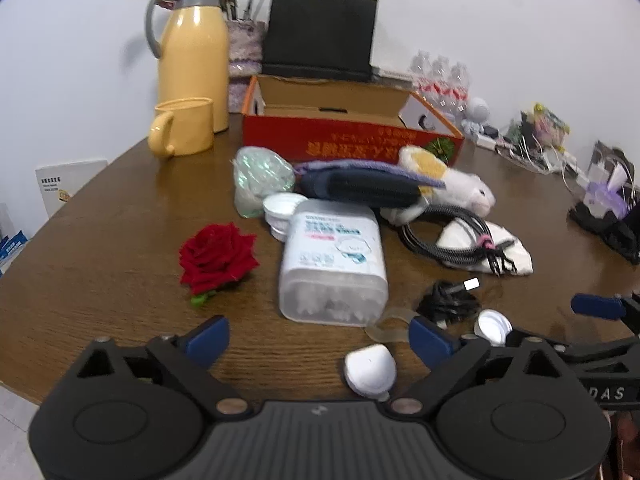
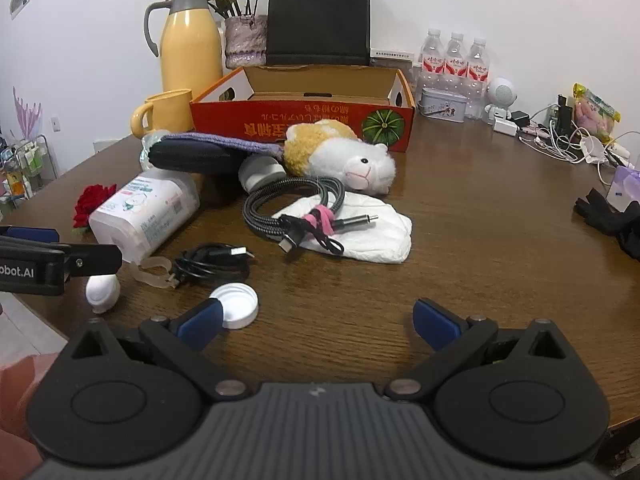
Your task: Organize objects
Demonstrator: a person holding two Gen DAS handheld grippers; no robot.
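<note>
An open red cardboard box (image 1: 352,140) (image 2: 304,124) stands at the back of the brown table. In front of it lie a plush hamster (image 2: 344,156) (image 1: 452,184), a dark pouch (image 1: 360,190), a cotton-swab box (image 1: 334,268) (image 2: 146,210), a red rose (image 1: 216,258), a grey braided cable (image 2: 296,208) on a white cloth (image 2: 376,232), a black cable (image 2: 212,260), a white cap (image 2: 238,304) and a small white case (image 1: 370,368). My left gripper (image 1: 320,340) is open above the table's near edge, the white case between its fingers, untouched. My right gripper (image 2: 316,316) is open over bare wood, its left finger beside the cap.
A yellow jug (image 1: 194,52) and yellow mug (image 1: 184,126) stand back left, with a vase and black paper bag (image 2: 318,20) behind the box. Water bottles (image 2: 454,64), a tin, chargers and wires crowd the back right. Black gloves (image 2: 616,220) lie at the right edge.
</note>
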